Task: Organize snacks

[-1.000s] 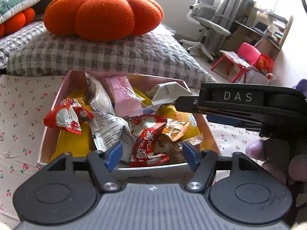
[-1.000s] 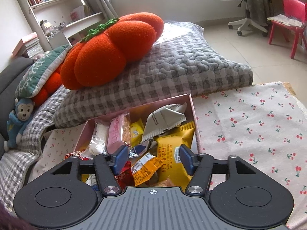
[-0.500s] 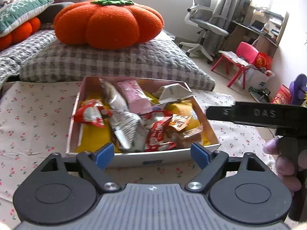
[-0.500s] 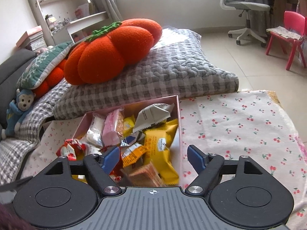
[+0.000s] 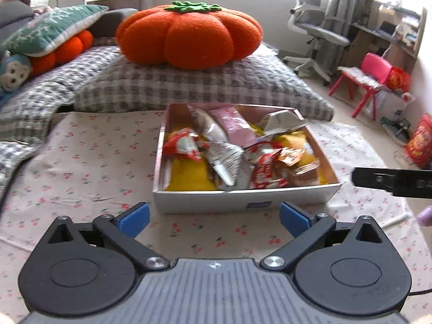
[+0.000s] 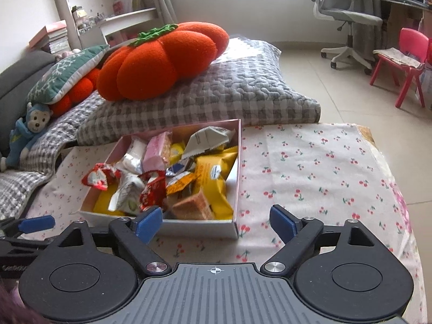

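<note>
The box (image 5: pixel 243 197) full of snacks (image 5: pixel 237 156) sits mid-frame on the cloth (image 5: pixel 89 167). The left gripper (image 5: pixel 214 216) and right gripper (image 6: pixel 216 222) are spread wide, holding nothing.

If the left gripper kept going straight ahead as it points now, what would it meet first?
Most likely the white near wall of the snack box, centred ahead of the open left gripper; only cherry-print cloth lies between. Depth is hard to judge.

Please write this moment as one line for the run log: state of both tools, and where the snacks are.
left tool: open, empty | right tool: open, empty | snacks: piled in box | box: on cherry-print cloth | nothing gripped
</note>
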`<action>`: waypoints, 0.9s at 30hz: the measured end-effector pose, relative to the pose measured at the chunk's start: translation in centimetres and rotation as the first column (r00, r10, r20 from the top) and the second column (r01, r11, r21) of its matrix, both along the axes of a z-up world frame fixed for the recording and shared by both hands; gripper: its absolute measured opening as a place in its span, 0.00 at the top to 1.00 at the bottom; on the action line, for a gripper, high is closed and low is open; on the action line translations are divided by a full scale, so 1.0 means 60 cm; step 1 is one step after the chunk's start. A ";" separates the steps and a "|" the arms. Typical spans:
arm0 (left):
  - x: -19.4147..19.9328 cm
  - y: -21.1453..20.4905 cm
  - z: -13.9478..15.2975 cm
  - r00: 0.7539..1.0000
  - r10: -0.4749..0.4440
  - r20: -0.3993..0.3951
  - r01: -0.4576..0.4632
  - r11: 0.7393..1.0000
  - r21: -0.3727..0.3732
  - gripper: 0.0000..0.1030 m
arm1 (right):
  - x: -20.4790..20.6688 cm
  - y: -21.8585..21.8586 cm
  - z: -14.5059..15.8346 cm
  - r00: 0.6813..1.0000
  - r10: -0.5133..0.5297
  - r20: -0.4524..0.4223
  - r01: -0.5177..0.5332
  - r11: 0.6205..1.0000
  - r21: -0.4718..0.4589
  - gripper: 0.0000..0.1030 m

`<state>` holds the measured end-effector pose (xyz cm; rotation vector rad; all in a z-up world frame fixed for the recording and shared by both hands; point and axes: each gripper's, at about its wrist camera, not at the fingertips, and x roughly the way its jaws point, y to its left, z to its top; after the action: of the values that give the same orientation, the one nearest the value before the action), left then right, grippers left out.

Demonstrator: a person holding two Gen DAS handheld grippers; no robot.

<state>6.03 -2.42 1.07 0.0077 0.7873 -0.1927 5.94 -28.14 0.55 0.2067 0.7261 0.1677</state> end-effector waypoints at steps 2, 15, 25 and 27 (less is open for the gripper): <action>-0.008 0.001 0.006 1.000 0.013 -0.008 -0.013 0.999 0.032 0.01 | -0.013 0.004 0.007 1.000 0.004 -0.008 -0.004 1.000 -0.011 0.10; -0.073 0.014 0.013 0.993 0.096 -0.071 -0.088 0.990 0.111 0.00 | -0.098 0.031 0.049 0.997 -0.060 -0.048 0.056 0.995 -0.083 0.02; -0.087 0.001 0.010 0.993 0.113 -0.026 -0.108 0.981 0.161 0.00 | -0.129 0.058 0.020 0.994 -0.108 -0.006 0.107 0.988 -0.115 0.02; -0.085 0.002 0.009 0.992 0.119 -0.027 -0.113 0.980 0.165 0.00 | -0.129 0.059 0.015 0.994 -0.108 -0.013 0.106 0.988 -0.109 0.02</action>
<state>0.95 -2.28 1.60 0.1129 0.8361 -0.0168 -1.78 -24.58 1.44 0.1438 0.7386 0.0242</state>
